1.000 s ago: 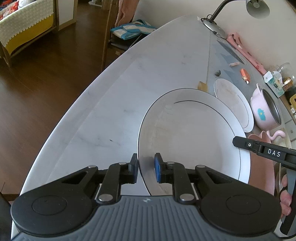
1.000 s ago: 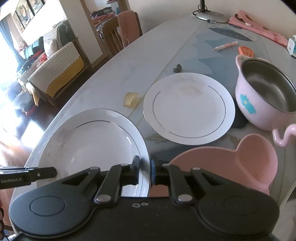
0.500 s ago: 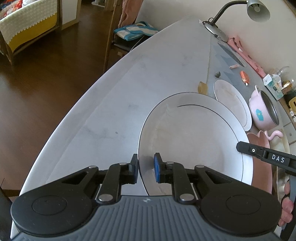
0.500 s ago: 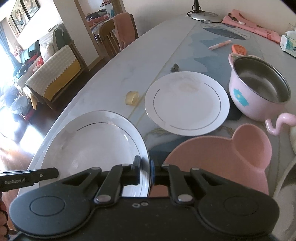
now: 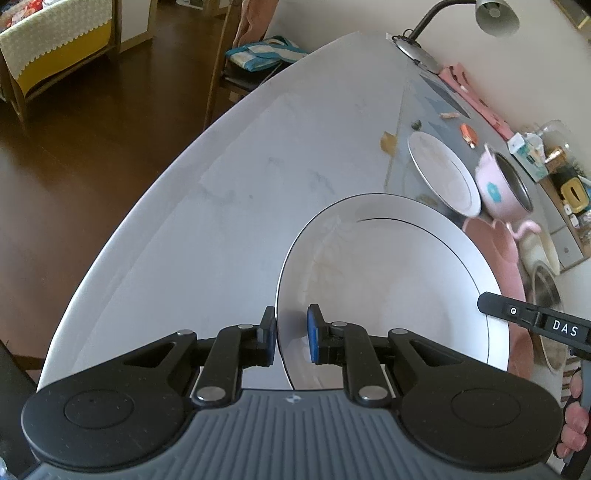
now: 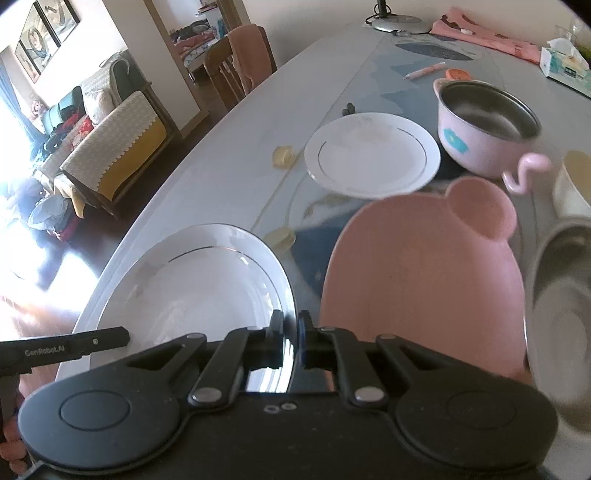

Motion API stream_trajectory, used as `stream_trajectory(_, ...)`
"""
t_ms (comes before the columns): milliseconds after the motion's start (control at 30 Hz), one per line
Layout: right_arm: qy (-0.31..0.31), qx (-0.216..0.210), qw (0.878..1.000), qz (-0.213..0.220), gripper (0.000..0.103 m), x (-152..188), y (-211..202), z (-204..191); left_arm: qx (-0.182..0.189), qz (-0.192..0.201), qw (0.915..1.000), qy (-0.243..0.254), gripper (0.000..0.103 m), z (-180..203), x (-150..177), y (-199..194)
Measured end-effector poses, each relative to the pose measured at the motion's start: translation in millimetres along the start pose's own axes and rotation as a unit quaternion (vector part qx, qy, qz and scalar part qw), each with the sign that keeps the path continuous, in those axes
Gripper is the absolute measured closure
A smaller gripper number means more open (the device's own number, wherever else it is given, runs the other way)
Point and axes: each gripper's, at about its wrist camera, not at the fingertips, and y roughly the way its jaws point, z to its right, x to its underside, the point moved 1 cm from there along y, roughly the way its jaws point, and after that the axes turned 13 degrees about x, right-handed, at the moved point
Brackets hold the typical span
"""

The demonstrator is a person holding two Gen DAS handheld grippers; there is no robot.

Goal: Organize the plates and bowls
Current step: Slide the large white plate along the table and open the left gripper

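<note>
A large white plate (image 5: 388, 280) with a thin dark ring is held between both grippers above the table. My left gripper (image 5: 291, 334) straddles its left rim with a gap at the blue pad, so its jaws stand slightly open. My right gripper (image 6: 290, 334) is shut on the plate's right rim (image 6: 207, 288). A second white plate (image 6: 371, 153) lies further back on the table. A pink plate with an ear-shaped lobe (image 6: 424, 273) lies right of the held plate. A pink pot with a steel inside (image 6: 484, 125) stands behind it.
The marble table (image 5: 240, 192) curves away to a floor drop on the left. A steel bowl (image 6: 561, 317) and a cream bowl (image 6: 574, 184) sit at the right. A lamp base (image 6: 395, 22), pink cloth, tissue box and small bits lie at the back.
Both grippers and the large plate have risen and pulled back from the table. The pink plate and the bowls at the right now show more fully.
</note>
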Motion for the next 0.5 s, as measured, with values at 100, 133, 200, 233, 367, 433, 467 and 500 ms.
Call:
stream_trajectory(100,0.009,-0.004,1.0,0.0,0.095,15,-12,3,0.003,0.0,0.9999,0.012,0.088,4,13,-11)
stream_trajectory(133,0.009,-0.004,1.0,0.002,0.095,20,-16,4,0.004,-0.001,0.9998,0.018,0.088,6,18,-15)
stream_trajectory(200,0.014,-0.002,1.0,0.001,0.095,34,-24,6,0.006,-0.004,0.9996,0.028,0.088,9,28,-19)
stream_trajectory(233,0.016,-0.002,1.0,0.0,0.095,40,-27,7,0.008,-0.007,0.9995,0.032,0.088,10,33,-21)
stream_trajectory(367,0.031,0.0,1.0,-0.005,0.095,65,-40,16,0.017,-0.022,0.9987,0.043,0.088,14,55,-25)
stream_trajectory(433,0.032,0.003,0.999,-0.005,0.096,76,-46,19,0.021,-0.028,0.998,0.053,0.088,18,64,-26)
stream_trajectory(467,0.033,0.003,0.999,-0.006,0.095,81,-48,21,0.022,-0.031,0.9976,0.058,0.088,21,68,-26)
stream_trajectory(500,0.034,0.003,0.999,-0.007,0.095,87,-49,24,0.023,-0.034,0.997,0.065,0.088,24,72,-25)
